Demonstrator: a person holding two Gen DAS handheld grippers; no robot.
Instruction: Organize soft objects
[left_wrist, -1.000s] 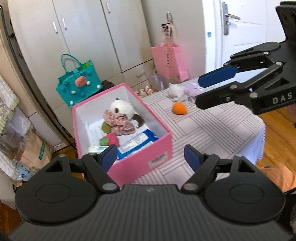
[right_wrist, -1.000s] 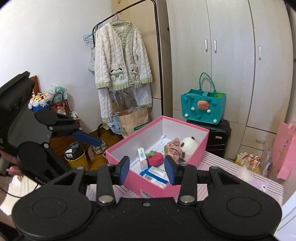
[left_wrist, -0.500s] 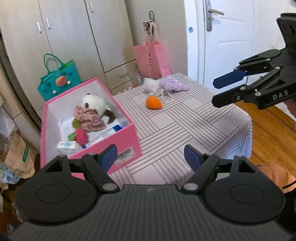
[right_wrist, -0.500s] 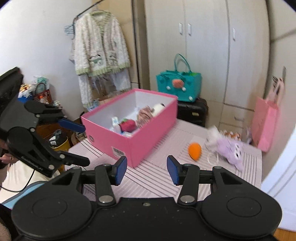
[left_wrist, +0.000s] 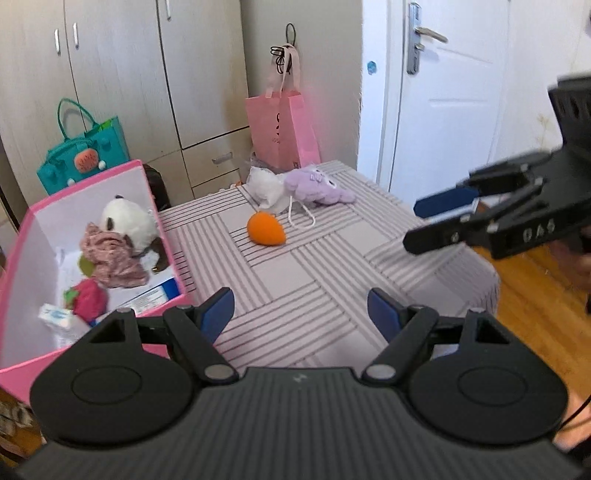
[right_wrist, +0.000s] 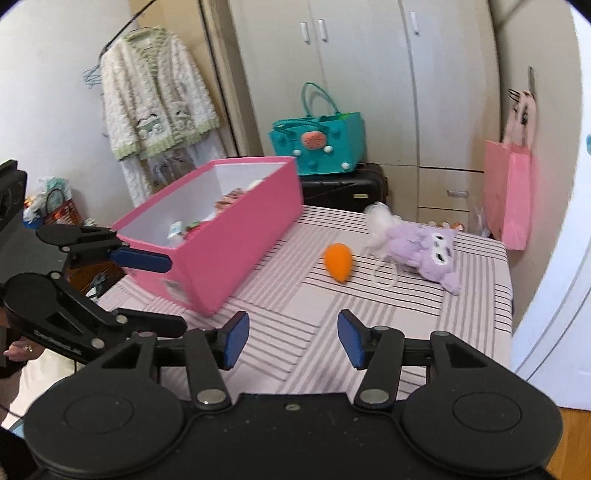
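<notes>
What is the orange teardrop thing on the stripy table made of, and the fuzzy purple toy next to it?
The orange teardrop thing looks like smooth, matte foam or sponge: no shine, no fur, but that is a guess. The fuzzy purple toy looks like plush fabric, with a short furry pile and stitched eyes.

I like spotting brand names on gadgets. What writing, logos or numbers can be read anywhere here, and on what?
"DAS", seen blurred: on the right gripper.
Small white lettering on the left gripper: too small to read.
Label on the pink box: too blurred.
Print on the pink paper bag: too faint.
Packets inside the box: unreadable.
</notes>
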